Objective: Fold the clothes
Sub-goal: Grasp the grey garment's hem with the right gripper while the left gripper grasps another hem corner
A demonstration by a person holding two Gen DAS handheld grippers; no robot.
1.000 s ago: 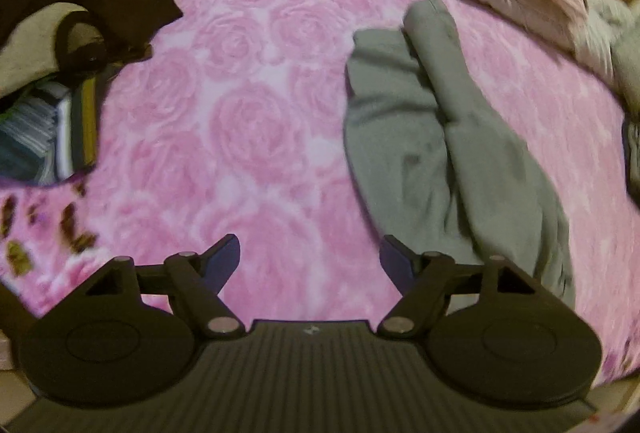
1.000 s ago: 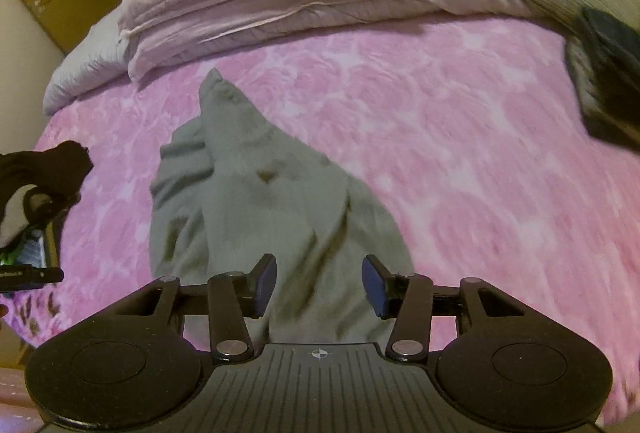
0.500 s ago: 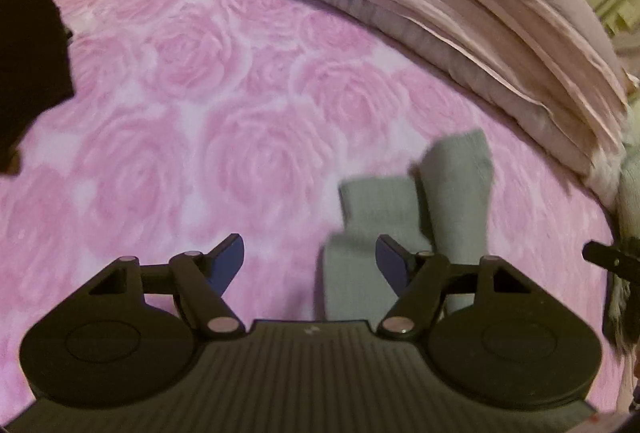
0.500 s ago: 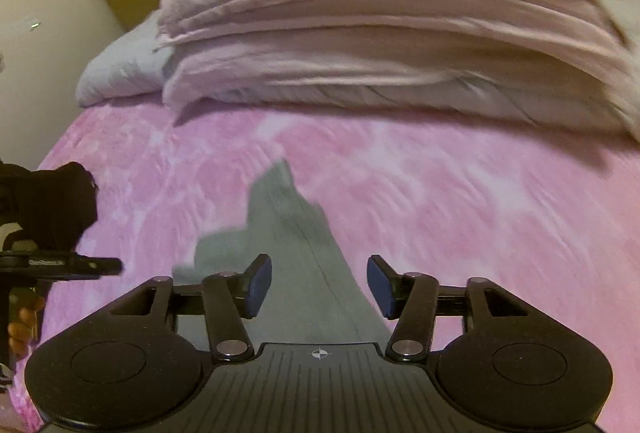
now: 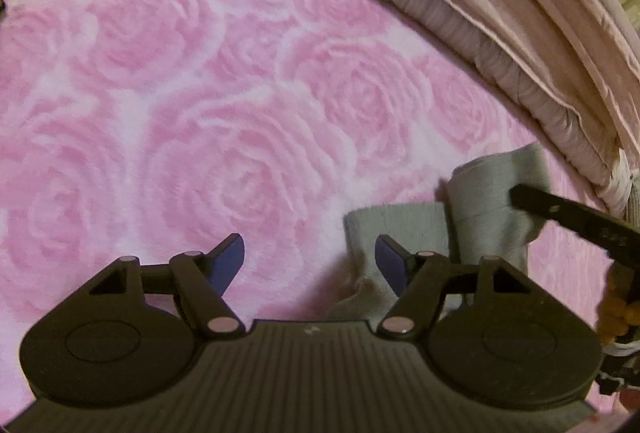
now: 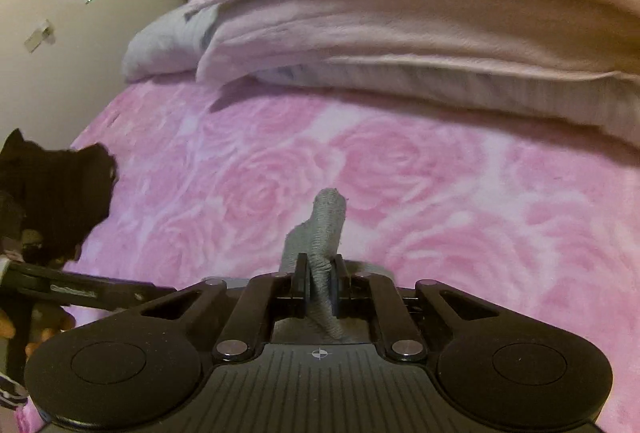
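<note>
A grey garment [image 5: 484, 201] lies on the pink rose blanket [image 5: 200, 121], its two narrow ends showing at the lower right of the left wrist view. My left gripper [image 5: 310, 259] is open, just left of the nearer grey end, nothing between its fingers. My right gripper [image 6: 319, 283] is shut on a pinched-up ridge of the grey garment [image 6: 326, 229], which stands up between the pads. Seen from the left wrist view, the right gripper's black finger [image 5: 568, 215] lies over the farther grey end.
Folded pale pink quilts [image 6: 420, 13] are stacked along the far side of the bed. A dark garment [image 6: 60, 189] lies at the left edge of the blanket [image 6: 440, 193]. The left gripper's black finger [image 6: 80, 287] crosses the right wrist view's lower left.
Both grippers have moved forward along the grey garment to its far ends. The right gripper has gone from open to shut on the fabric. The left stays open.
</note>
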